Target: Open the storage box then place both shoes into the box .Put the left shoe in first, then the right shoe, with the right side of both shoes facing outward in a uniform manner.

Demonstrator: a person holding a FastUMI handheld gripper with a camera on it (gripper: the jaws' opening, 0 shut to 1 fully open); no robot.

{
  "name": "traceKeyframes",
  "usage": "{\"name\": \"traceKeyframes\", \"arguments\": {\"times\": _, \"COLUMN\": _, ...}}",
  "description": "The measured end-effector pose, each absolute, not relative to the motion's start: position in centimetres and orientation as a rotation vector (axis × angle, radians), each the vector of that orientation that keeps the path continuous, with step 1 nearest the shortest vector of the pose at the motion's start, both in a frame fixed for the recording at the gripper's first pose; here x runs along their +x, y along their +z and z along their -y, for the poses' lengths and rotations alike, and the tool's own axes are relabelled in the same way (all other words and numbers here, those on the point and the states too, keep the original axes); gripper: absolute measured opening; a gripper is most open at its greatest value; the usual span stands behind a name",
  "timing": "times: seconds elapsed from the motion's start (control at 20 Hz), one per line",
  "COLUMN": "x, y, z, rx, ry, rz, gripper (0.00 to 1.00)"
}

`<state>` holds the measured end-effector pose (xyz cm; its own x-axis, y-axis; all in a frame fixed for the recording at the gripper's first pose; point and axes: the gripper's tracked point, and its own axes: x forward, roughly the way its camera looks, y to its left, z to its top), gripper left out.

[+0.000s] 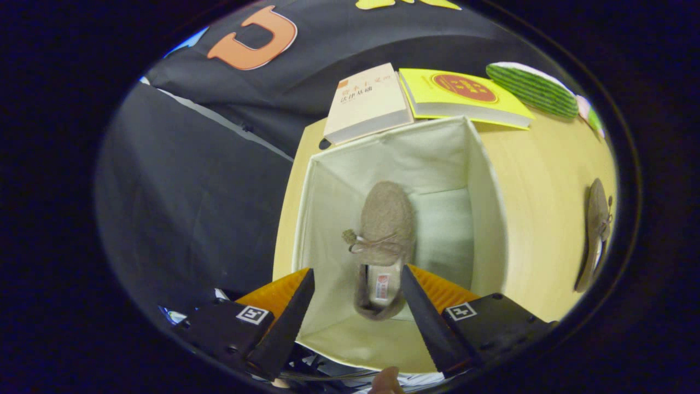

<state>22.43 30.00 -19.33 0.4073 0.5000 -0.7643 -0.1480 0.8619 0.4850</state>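
Hovering over storage box [486,180], claw [358,284] fingers apart; fuzzy tan shoe [385,230] inside, bow-laced, seemingly untouched

The storage box [350,164] stands open on the table [547,180]. One shoe [385,230] lies inside the box, ahead of the gripper [356,284], whose fingers stand apart above its heel and touch nothing. The second shoe [596,230] lies on the table, right of the box. Behind the box lie two books [366,101], side by side.
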Motion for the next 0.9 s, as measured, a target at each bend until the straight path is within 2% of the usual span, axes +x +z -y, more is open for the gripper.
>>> {"name": "traceKeyframes", "arguments": {"times": 0.3, "x": 20.6, "y": -14.9, "z": -24.0, "rx": 0.210, "ry": 0.404, "rz": -0.975, "gripper": 1.00}}
{"name": "traceKeyframes", "arguments": {"times": 0.5, "x": 21.1, "y": -13.3, "z": -18.4, "rx": 0.140, "ry": 0.333, "rz": -0.883, "gripper": 1.00}}
{"name": "traceKeyframes", "arguments": {"times": 0.9, "x": 22.0, "y": -17.0, "z": -6.4, "rx": 0.092, "ry": 0.198, "rz": -0.926, "gripper": 1.00}}
